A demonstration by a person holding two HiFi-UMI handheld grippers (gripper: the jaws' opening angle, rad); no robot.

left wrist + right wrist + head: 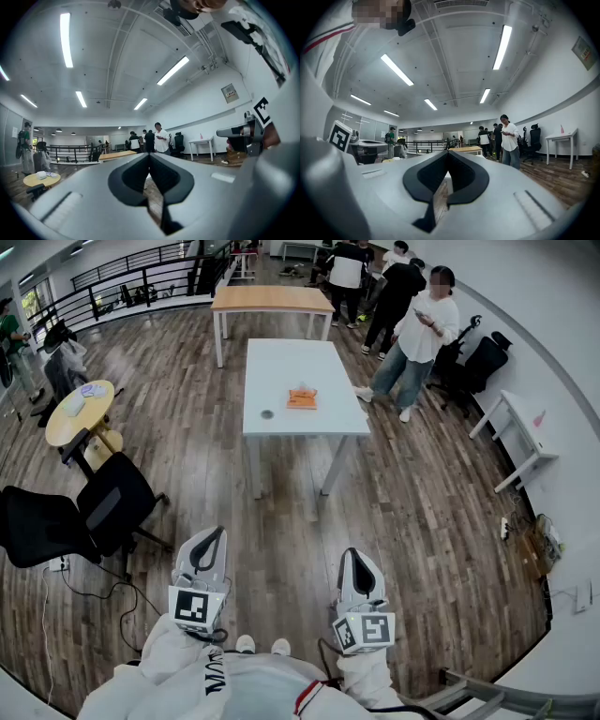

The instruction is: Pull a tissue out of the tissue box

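Left hand-held gripper (216, 533) hangs far from tissue box (302, 398).

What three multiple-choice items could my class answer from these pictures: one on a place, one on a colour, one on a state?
1. Where does the tissue box lie?
A. on the white table
B. on the floor
C. on a chair seat

2. What colour is the tissue box?
A. blue
B. orange
C. green

3. How do the jaws of the left gripper and the right gripper stand?
A. shut, with nothing between them
B. wide open
C. shut on a tissue

Answers:
1 A: the head view shows the box on the white tabletop, far ahead of both grippers.
2 B: its top shows orange against the white table.
3 A: in each gripper view the jaw tips meet, and nothing sits between them.
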